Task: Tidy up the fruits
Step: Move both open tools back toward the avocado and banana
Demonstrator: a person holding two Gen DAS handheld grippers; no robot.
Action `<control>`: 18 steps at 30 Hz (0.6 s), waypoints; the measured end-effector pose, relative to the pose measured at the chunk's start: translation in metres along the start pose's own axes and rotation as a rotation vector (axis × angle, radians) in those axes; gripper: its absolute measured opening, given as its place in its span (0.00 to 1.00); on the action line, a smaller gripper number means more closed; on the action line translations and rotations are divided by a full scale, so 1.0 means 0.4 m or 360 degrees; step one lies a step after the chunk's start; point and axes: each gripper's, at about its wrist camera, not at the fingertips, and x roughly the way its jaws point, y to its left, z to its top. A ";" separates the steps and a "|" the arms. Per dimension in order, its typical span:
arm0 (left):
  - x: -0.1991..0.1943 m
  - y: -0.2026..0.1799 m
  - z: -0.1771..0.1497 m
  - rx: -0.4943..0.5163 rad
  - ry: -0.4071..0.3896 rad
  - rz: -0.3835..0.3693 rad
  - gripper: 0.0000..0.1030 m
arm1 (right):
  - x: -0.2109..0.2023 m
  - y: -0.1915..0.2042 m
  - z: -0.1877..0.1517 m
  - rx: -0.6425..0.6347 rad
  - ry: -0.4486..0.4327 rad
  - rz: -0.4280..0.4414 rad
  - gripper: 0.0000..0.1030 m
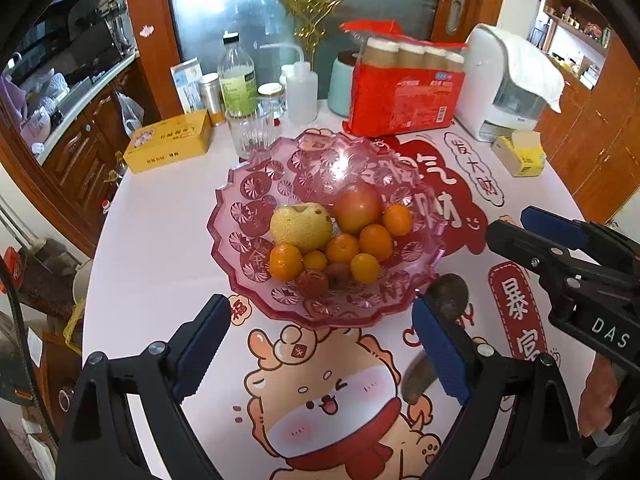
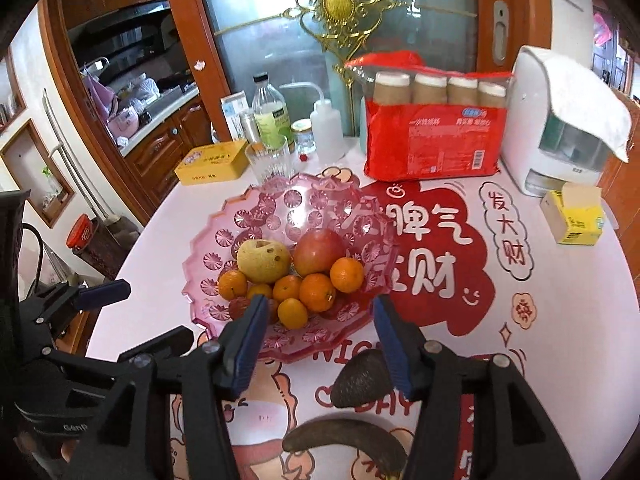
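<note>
A pink glass fruit bowl (image 1: 256, 184) (image 2: 224, 240) sits mid-table. It holds a yellow pear (image 1: 300, 226) (image 2: 263, 260), a red apple (image 1: 357, 208) (image 2: 318, 252), several mandarins (image 1: 375, 242) (image 2: 346, 275) and small red fruits (image 1: 312, 283). A dark avocado (image 2: 360, 380) (image 1: 450, 294) and a brown overripe banana (image 2: 348, 442) (image 1: 416, 376) lie on the table in front of the bowl. My left gripper (image 1: 320, 344) is open and empty just before the bowl. My right gripper (image 2: 320, 344) is open and empty, above the bowl's near rim and the avocado.
At the back stand a yellow tin (image 1: 170, 146), a drinking glass (image 1: 252, 132), bottles (image 1: 237, 76), a red pack of paper cups (image 1: 404, 92), a white appliance (image 1: 504, 88) and a small yellow box (image 1: 520, 156). The table's left edge borders kitchen cabinets.
</note>
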 end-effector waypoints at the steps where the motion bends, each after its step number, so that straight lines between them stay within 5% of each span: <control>1: -0.013 -0.007 -0.004 0.0005 -0.0010 -0.0002 0.89 | -0.013 -0.004 -0.004 0.0004 -0.0007 -0.0001 0.53; 18: -0.040 -0.168 -0.081 0.0194 0.0006 -0.0112 0.89 | -0.121 -0.127 -0.134 0.0163 0.0013 -0.0084 0.54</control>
